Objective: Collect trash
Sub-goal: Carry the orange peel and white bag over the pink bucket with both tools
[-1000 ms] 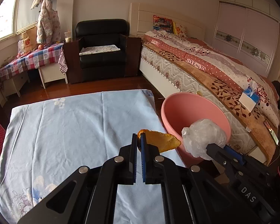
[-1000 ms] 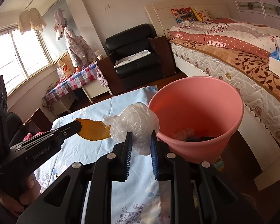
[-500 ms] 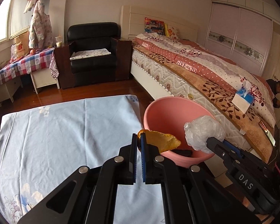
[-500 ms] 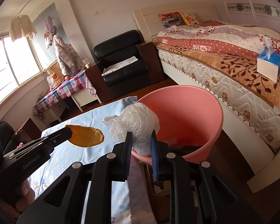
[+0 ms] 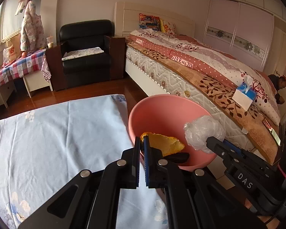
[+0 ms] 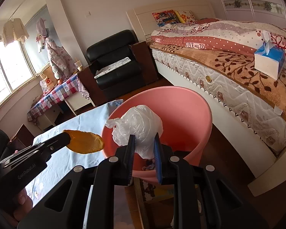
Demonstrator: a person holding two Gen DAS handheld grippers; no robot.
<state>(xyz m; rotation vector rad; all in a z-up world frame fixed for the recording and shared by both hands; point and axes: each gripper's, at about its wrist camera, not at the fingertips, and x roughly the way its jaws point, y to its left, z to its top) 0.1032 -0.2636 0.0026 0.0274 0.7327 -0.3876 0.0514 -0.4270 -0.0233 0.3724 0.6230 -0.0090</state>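
My left gripper is shut on an orange fruit peel, held over the near rim of a pink bin. My right gripper is shut on a crumpled clear plastic bag, held over the bin. The bag and the right gripper's fingers also show in the left wrist view over the bin's right side. The peel shows in the right wrist view just left of the bin's rim. Dark trash lies inside the bin.
A table with a light blue cloth stands left of the bin. A bed with a tissue box lies to the right. A black armchair and a checkered side table stand at the back.
Both grippers have moved right from above the table toward the bin, carrying the peel and the bag. Both items now hang over the bin's opening.
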